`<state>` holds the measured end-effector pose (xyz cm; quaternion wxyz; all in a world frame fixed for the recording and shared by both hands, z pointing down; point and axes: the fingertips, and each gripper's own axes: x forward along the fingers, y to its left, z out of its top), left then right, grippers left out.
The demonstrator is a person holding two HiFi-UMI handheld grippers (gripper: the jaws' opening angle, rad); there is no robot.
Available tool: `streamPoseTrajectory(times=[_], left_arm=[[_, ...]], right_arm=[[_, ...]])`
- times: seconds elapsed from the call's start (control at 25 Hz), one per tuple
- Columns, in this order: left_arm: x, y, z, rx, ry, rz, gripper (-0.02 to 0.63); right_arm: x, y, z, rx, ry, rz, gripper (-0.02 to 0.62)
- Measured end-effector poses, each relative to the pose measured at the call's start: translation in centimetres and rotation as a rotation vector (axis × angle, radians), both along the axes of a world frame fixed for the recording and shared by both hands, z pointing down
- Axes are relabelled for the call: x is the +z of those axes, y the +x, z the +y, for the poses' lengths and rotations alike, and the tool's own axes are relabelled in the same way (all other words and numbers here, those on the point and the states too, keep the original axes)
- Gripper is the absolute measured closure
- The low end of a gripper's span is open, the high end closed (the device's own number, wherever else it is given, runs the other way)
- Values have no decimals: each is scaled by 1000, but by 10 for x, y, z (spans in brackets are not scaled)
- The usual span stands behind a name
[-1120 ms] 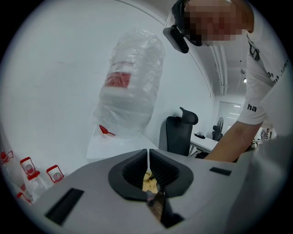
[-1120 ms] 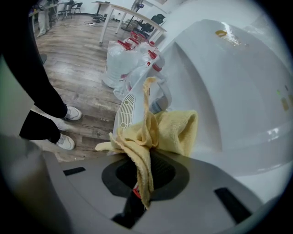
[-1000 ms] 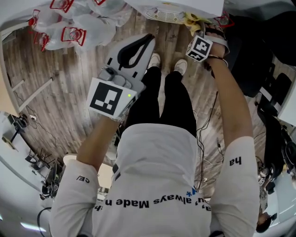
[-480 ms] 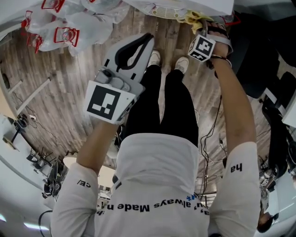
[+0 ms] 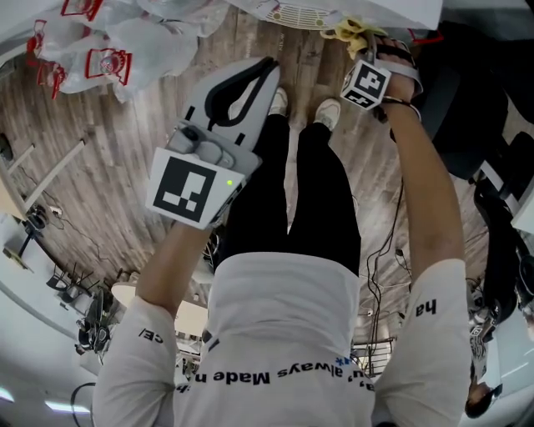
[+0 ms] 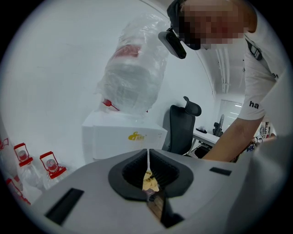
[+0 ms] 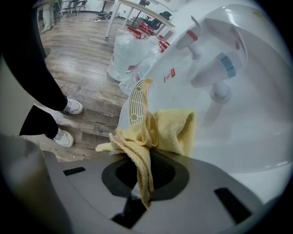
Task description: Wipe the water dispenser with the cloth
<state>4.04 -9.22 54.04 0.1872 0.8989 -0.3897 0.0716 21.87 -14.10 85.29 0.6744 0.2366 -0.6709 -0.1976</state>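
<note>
Head view: the left gripper [image 5: 250,83] hangs over the wood floor [image 5: 125,133]. The right gripper [image 5: 371,54] is up by the white water dispenser [image 5: 359,10].

Left gripper view: its jaws are pressed together, holding nothing.

Right gripper view: its jaws pinch the yellow cloth [image 7: 171,130], which touches the dispenser under the taps [image 7: 219,77].

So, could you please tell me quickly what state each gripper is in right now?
Left gripper: closed, with nothing clearly held.
Right gripper: closed on the cloth.
</note>
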Motion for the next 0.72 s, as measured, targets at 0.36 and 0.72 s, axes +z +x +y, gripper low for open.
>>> streamPoseTrajectory(times=[0.36, 0.72], left_arm=[[23, -8, -1, -20, -18, -2, 574], [47, -22, -1, -21, -45, -10, 574]], right_arm=[[32, 4, 1, -14, -31, 37, 560], [64, 3, 1, -23, -63, 80, 560]])
